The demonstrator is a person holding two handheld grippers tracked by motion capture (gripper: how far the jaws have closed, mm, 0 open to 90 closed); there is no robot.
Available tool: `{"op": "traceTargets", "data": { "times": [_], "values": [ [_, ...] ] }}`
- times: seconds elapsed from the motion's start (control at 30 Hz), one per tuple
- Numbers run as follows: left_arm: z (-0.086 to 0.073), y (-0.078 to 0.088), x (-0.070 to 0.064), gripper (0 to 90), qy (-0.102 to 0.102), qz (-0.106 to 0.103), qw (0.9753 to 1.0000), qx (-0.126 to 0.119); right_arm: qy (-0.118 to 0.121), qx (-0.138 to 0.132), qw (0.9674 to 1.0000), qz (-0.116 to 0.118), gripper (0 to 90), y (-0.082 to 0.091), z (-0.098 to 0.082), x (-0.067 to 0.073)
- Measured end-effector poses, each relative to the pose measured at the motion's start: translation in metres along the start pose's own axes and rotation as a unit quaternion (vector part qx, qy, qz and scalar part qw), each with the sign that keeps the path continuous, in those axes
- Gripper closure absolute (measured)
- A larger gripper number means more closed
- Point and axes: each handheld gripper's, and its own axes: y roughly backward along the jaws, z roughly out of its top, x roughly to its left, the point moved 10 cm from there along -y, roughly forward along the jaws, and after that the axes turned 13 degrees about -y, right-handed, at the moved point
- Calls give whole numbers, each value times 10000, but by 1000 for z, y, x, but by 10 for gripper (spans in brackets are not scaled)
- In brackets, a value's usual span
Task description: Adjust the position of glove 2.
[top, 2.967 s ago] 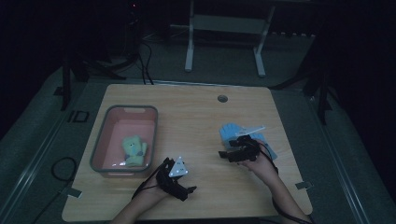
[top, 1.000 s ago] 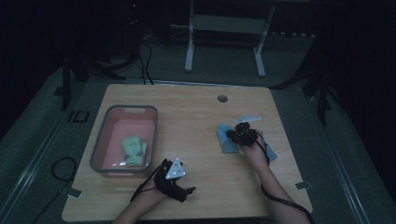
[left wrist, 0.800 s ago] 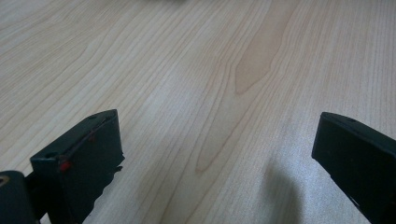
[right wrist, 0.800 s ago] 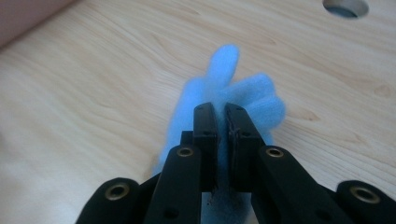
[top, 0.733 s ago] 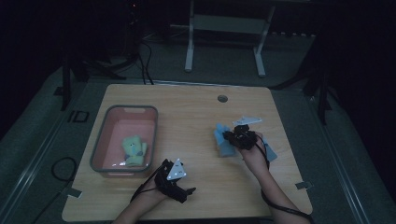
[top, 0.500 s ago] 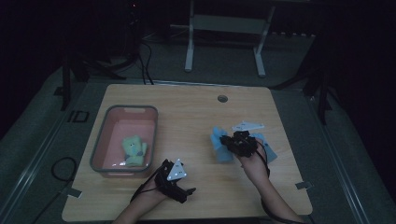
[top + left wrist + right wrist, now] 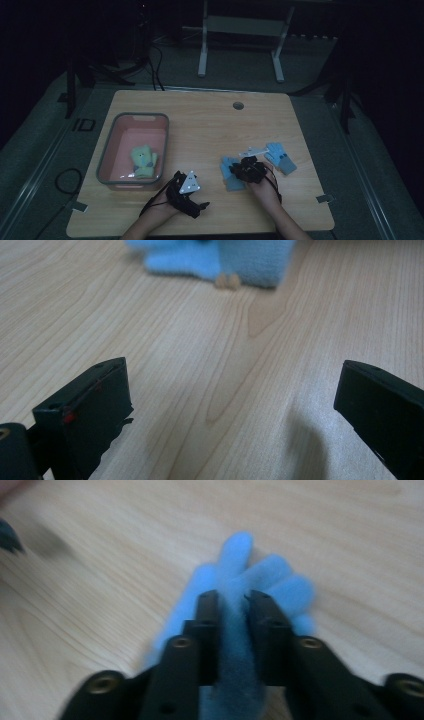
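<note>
The right claw (image 7: 232, 602), jaws just easing apart, pinches a fold of the blue glove (image 7: 240, 580) lying on the bench (image 7: 210, 125). The left claw (image 7: 230, 405) rests wide with nothing between its jaws, near the pink bin (image 7: 107, 170).

The light-blue fleece glove (image 7: 235, 630) looked soft and fuzzy, its nap matt. The pale wooden table (image 7: 210, 360) showed smooth, faintly sheened grain. At the left, the pink plastic tub (image 7: 105, 155) looked slick, holding a plush yellow-green toy (image 7: 144, 161). The right gripper (image 7: 231, 602) had matt black plastic jaws.
</note>
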Motion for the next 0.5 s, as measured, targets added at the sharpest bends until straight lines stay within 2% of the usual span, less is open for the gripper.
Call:
{"op": "traceTargets", "data": {
  "times": [0.07, 0.1, 0.13, 0.17, 0.27, 0.5],
  "values": [
    [0, 0, 0, 21, -13, 4, 10000, -3, 124, -95, 9999, 34, 601, -2, -1, 1],
    [0, 0, 0, 21, -14, 5, 10000, -8, 204, -102, 9997, -39, 586, -3, -1, 0],
    [0, -1, -1, 21, -10, 1, 10000, -18, 391, -127, 9991, -127, 571, -4, 0, 0],
    [1, -1, -1, 21, -11, -1, 10000, -24, 447, -125, 9988, -173, 568, -6, -1, -1],
    [0, -1, -1, 21, -17, -7, 10000, -17, 275, -144, 9991, -279, 536, -7, 0, -1],
    [1, 0, -2, 21, -15, -29, 10000, -38, 167, -208, 9981, -551, 495, -9, 0, 1]
  ]
}}
